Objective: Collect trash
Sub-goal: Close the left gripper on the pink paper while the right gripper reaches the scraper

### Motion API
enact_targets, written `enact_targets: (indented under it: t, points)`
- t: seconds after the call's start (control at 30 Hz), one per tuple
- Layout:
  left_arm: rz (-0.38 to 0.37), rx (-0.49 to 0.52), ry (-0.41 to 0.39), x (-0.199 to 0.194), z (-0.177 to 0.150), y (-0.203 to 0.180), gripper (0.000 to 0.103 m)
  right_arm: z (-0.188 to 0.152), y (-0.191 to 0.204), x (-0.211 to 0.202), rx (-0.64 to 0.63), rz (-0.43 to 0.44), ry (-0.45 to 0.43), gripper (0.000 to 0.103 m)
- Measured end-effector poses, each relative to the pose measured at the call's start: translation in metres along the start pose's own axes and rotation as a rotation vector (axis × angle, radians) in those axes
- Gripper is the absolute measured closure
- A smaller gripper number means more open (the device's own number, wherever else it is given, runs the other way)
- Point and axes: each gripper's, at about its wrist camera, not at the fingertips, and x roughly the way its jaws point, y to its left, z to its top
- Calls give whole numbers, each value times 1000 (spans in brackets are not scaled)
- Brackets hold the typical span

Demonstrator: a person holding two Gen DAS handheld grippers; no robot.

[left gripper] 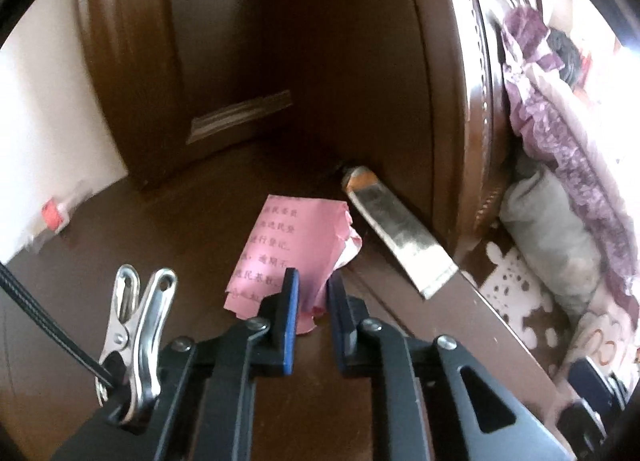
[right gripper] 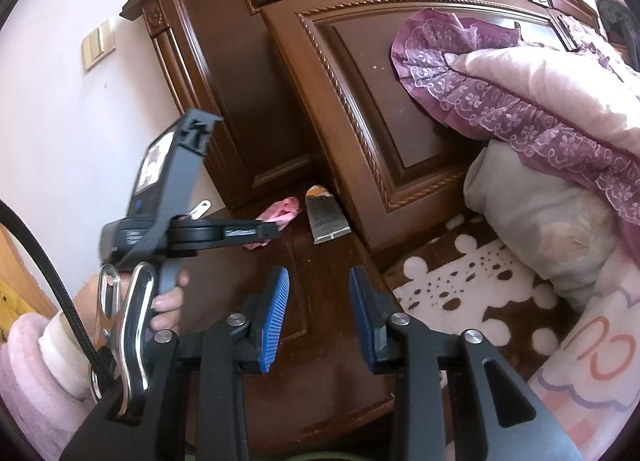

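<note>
Pink paper (left gripper: 280, 249) flat on dark wooden nightstand top (left gripper: 180, 229), long axis running away from the lens toward the back corner, right edge crumpled. Near end between left gripper (left gripper: 313, 281) pads, pinched. Left hand (right gripper: 166, 303) around the grip, tool angled down. Beside paper, squeezed tube (left gripper: 394, 229) along headboard (left gripper: 360, 61). Right gripper (right gripper: 319, 281) partly spread, empty, over bare wood by the bed edge.
</note>
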Motion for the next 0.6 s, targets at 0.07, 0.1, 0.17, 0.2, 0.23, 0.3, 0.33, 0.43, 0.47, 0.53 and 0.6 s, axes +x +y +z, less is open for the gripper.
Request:
enact_targets:
  t: [0.07, 0.1, 0.17, 0.2, 0.23, 0.3, 0.33, 0.43, 0.47, 0.53, 0.6]
  points:
    - [-18, -26, -11, -8, -5, 7, 90, -1, 2, 2, -6, -6, 5, 71]
    - [-26, -34, -19, -10, -6, 10, 91, -2, 3, 3, -11, -12, 9, 71]
    - [-72, -58, -38, -14, -9, 19, 91, -4, 7, 5, -27, -26, 17, 71]
    - [-98, -67, -36, -14, -8, 22, 91, -5, 8, 6, -33, -33, 19, 71]
    - [-114, -78, -30, -14, -8, 25, 91, -5, 9, 7, -38, -35, 23, 71]
    - [-134, -100, -17, -14, -6, 28, 91, -4, 11, 10, -46, -39, 40, 71]
    - [-150, -112, -13, -14, -6, 30, 91, -3, 12, 12, -54, -41, 48, 71]
    - [-162, -127, -13, -16, -4, 30, 91, 5, 15, 23, -84, -77, 84, 71]
    - [-161, -131, -16, -18, -3, 32, 91, 8, 17, 27, -105, -90, 102, 71]
    - [-155, -141, -26, -20, -4, 34, 91, 19, 23, 37, -167, -126, 126, 71]
    - [-153, -154, -24, -22, -5, 36, 91, 32, 28, 48, -208, -143, 155, 71]
